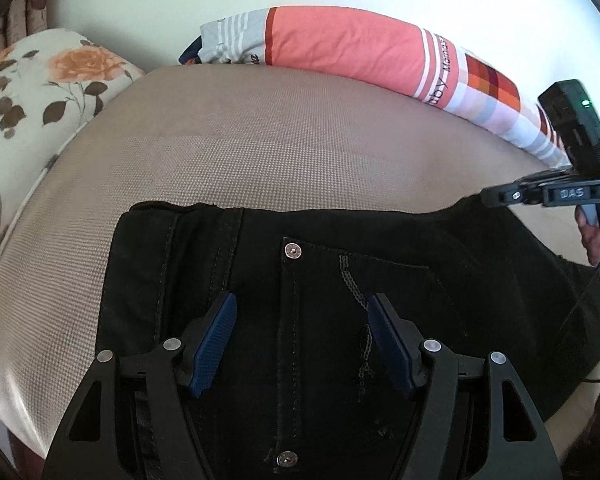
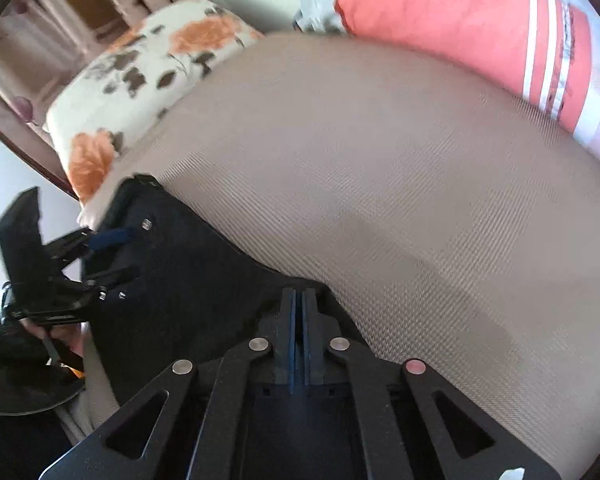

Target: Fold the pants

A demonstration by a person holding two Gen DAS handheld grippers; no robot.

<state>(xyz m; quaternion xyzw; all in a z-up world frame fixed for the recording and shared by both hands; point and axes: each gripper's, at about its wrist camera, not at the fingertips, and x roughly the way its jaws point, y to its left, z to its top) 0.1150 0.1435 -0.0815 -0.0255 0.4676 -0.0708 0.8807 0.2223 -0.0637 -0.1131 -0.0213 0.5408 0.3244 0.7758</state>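
My left gripper (image 1: 302,320), spread, hovers over the black jeans (image 1: 380,248) at lower centre; my right gripper (image 2: 299,304) pinches their edge, ready to fold.

My left black two-finger gripper with blue pads (image 1: 302,344) hangs with fingers spread wide, angled downward. My right black gripper with blue pads (image 2: 299,300) has fingers pressed together, tips low and level.
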